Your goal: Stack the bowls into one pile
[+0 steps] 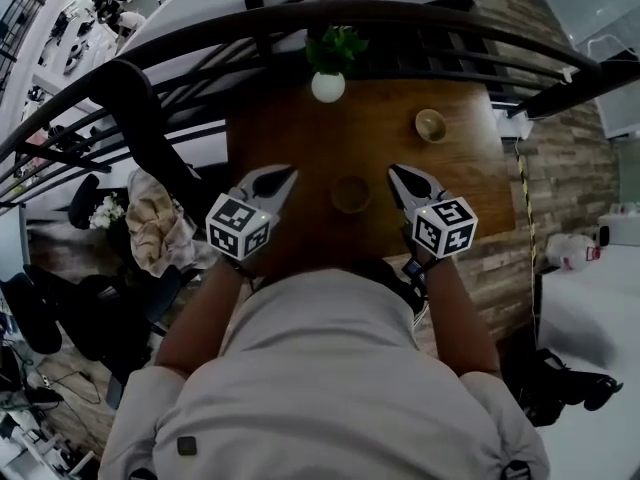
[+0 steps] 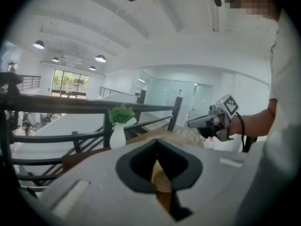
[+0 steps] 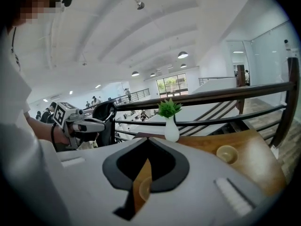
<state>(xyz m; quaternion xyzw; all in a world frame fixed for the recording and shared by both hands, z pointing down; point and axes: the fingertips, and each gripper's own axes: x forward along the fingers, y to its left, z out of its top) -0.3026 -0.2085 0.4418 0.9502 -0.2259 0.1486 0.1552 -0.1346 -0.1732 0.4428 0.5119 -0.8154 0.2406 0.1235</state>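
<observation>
We see two bowls, unstacked and well apart. The near bowl (image 1: 351, 194) is dark and sits upright at the middle of the wooden worktop (image 1: 300, 138), close to its front edge. The far bowl (image 1: 431, 125) is a lighter tan and stands upright further back, towards the right-hand corner. The near bowl lies between our two claws, with neither one touching it. The left claw (image 1: 283, 180) is just beside the bowl on its left, and its jaws are drawn together to a point with nothing pinched in them. In the left gripper view only a thin sliver of the bowl and the worktop shows past them. The right claw (image 1: 399, 178) is on the other side of the bowl, just as tightly closed and just as empty. In the right gripper view the far bowl sits off to its right on bare wood. At the back edge of the worktop, near the middle, stands a white vase (image 1: 328, 87) holding a small green plant (image 1: 336, 47). Behind it a dark metal railing (image 1: 420, 13) curves across. To the left of the worktop, a beige cloth (image 1: 155, 223) is draped low over dark furniture.
</observation>
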